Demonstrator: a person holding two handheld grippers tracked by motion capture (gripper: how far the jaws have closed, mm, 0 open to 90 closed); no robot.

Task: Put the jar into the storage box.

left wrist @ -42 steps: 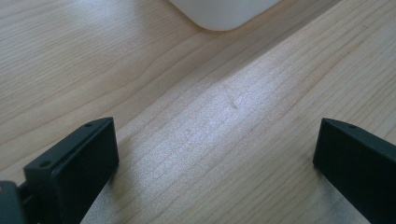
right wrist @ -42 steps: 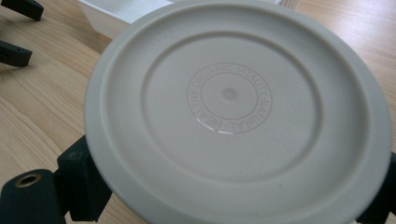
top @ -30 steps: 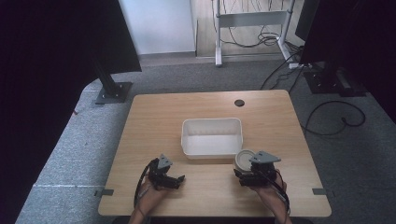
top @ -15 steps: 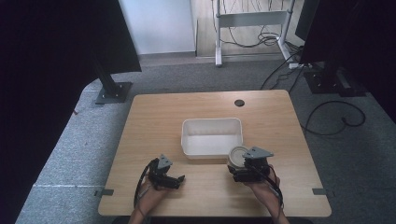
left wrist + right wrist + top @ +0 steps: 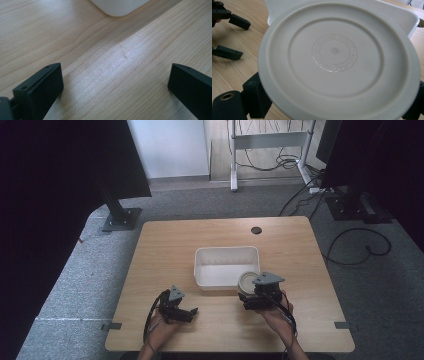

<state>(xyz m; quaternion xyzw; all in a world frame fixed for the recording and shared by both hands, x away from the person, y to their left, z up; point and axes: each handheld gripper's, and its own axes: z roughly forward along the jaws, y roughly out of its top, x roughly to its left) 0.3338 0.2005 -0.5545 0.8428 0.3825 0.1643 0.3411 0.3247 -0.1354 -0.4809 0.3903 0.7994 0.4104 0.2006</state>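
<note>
The left gripper (image 5: 190, 312) rests low near the front edge of the table (image 5: 165, 245), held in the person's left hand (image 5: 162, 327). Its jaws stand wide apart with only bare wood between them, and they point toward the right. In the left gripper view a rounded corner of the white tub (image 5: 120, 6) lies ahead of the jaws and well apart from them.

The tub (image 5: 227, 267) sits near the middle of the table, its long side running left to right.

To the right, the right gripper (image 5: 248, 292) is clamped on a round white lid (image 5: 248, 281), one jaw at each side of the rim. The lid is at the tub's front right corner, overlapping it in the high view; whether it touches the tub I cannot tell. In the right gripper view the lid (image 5: 339, 58) faces the camera with its flat, ringed face, embossed lettering circling its centre, and the tub (image 5: 397, 15) rises behind it. Being round, it has no long axis to speak of. The left gripper (image 5: 234, 37) shows off to the side, gaping.
</note>
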